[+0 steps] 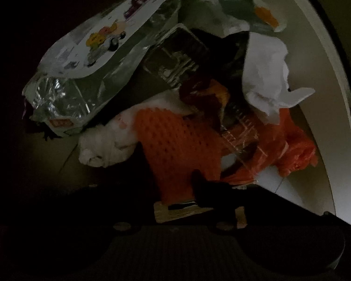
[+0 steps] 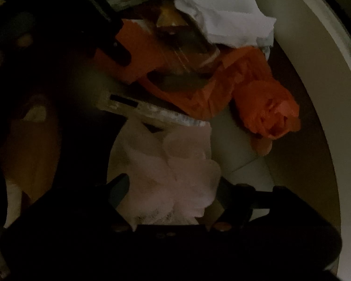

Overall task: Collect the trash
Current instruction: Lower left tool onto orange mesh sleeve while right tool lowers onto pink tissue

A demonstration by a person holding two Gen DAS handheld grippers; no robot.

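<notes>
Trash (image 1: 175, 56) lies heaped inside a pale round bin (image 1: 327, 93), dimly lit: a printed bag (image 1: 100, 39), crumpled paper (image 1: 264, 70), an orange bag (image 1: 297, 154). Right tool (image 2: 175, 187) stands apart, astride a white tissue (image 2: 170, 164). Left tool (image 1: 187, 159) is down in the heap; I cannot tell whether it is clamped on anything

Pale bin (image 1: 325, 75) (dim) under piled trash (image 1: 264, 75)

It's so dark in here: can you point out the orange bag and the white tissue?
orange bag (image 2: 266, 112): right wrist view, on its bunched end.
white tissue (image 1: 266, 70): left wrist view, on its crumpled middle.
</notes>
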